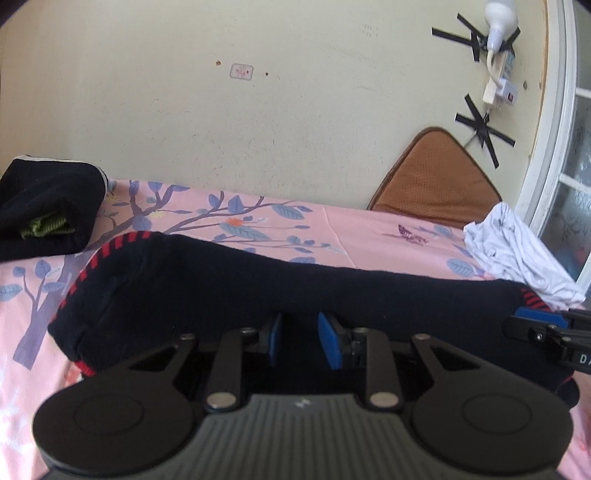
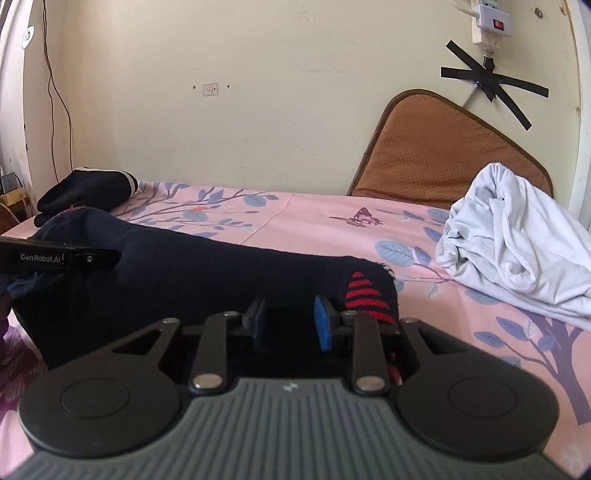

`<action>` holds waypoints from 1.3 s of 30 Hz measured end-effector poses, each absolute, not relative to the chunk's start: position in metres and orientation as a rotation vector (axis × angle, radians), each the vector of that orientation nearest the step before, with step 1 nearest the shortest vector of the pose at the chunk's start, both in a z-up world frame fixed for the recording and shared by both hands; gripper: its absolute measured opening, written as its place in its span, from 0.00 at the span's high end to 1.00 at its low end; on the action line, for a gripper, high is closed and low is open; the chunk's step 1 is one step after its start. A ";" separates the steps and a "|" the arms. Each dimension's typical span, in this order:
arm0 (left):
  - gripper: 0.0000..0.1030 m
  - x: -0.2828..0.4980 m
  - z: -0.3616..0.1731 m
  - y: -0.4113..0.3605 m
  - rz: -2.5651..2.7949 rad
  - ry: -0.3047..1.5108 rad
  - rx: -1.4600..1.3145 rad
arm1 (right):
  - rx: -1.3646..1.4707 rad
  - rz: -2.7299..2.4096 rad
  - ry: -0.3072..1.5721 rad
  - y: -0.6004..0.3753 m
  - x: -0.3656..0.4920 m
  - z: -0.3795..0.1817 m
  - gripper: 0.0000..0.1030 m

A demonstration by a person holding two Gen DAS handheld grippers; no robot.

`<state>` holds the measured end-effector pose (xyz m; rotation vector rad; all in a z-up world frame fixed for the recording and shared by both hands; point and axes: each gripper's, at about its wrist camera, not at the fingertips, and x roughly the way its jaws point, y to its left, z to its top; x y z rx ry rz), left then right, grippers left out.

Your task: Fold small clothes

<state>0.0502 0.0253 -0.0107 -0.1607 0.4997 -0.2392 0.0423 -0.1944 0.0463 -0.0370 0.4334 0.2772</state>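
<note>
Mid-fold on navy sock (image 1: pixel 221 291) — my left gripper (image 1: pixel 304 341) and right gripper (image 2: pixel 291 325) gape narrowly, gripping nothing — next, pinch an end.

A pink bedsheet (image 1: pixel 362 229) printed with blue leaves, purple tree trunks and a butterfly covers the bed. Behind it rises a cream wall (image 1: pixel 258 122) with small marks and a faint sticker (image 1: pixel 241 71). At the far right a brown perforated cushion (image 2: pixel 439 147) leans upright against the wall. Above it, strips of black tape (image 2: pixel 491 83) cross in star shapes, fixing a white power strip (image 2: pixel 493 18) and a cord. A white bulb (image 1: pixel 498 22) hangs near the top right. A white window frame (image 1: pixel 554 147) edges the right side. At the far left a thin dark cable (image 2: pixel 55 92) runs down the wall.
</note>
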 end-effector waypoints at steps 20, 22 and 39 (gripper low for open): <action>0.78 0.060 -0.011 0.057 -0.171 0.519 -0.315 | -0.095 0.553 0.559 -0.112 0.068 0.033 0.67; 0.78 0.059 -0.011 0.056 -0.170 0.517 -0.306 | -0.104 0.542 0.548 -0.119 0.057 0.032 0.67; 0.72 0.046 -0.003 0.036 -0.230 0.451 -0.206 | 0.049 0.596 0.522 -0.159 0.022 0.046 0.61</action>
